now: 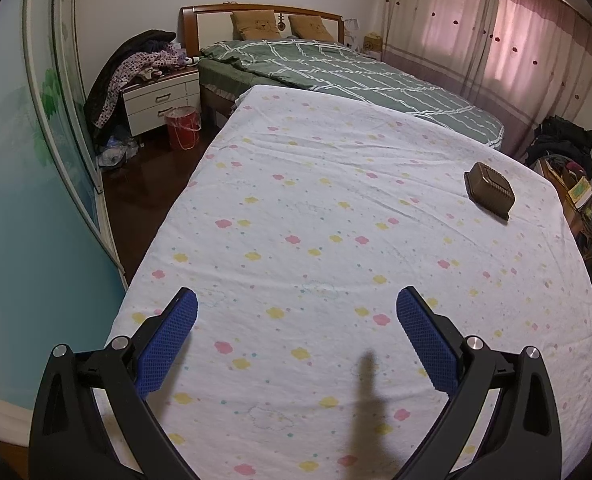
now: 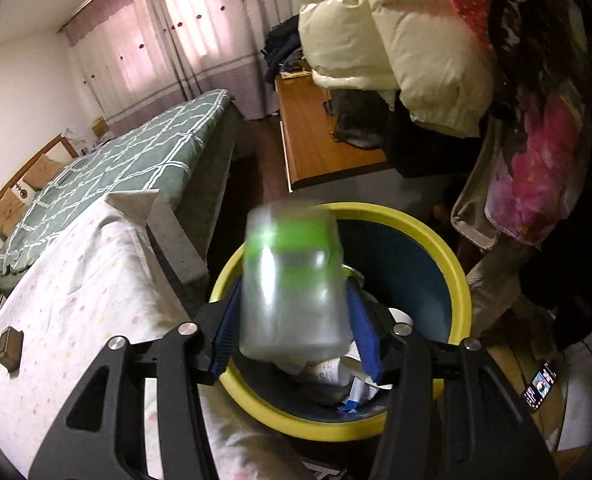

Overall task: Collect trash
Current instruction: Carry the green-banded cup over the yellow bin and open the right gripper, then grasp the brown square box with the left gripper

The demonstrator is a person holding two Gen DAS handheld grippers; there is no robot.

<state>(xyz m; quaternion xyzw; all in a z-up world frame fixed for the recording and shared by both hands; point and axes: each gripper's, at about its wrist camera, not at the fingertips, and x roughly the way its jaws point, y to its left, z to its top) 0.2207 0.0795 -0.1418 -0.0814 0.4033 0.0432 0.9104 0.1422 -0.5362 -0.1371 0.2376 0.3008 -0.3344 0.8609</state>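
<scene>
In the right wrist view my right gripper [image 2: 294, 320] holds a clear plastic bottle with a green label [image 2: 292, 280] between its blue pads. The bottle is blurred and sits over the open mouth of a yellow-rimmed bin [image 2: 452, 264] with a dark blue inside. Crumpled paper and wrappers [image 2: 336, 372] lie in the bin. In the left wrist view my left gripper [image 1: 296, 332] is open and empty above the flowered sheet [image 1: 316, 220]. A brown ribbed plastic tray [image 1: 490, 191] lies upside down at the sheet's far right; it also shows in the right wrist view [image 2: 10, 348].
A green checked bed [image 1: 336, 68] lies beyond the sheet. A white nightstand [image 1: 160, 100] piled with clothes and a red bucket [image 1: 182, 128] stand at the left. Coats [image 2: 396, 40] hang over the bin. A wooden desk [image 2: 316, 132] stands behind it. A phone [image 2: 540, 384] lies at the right.
</scene>
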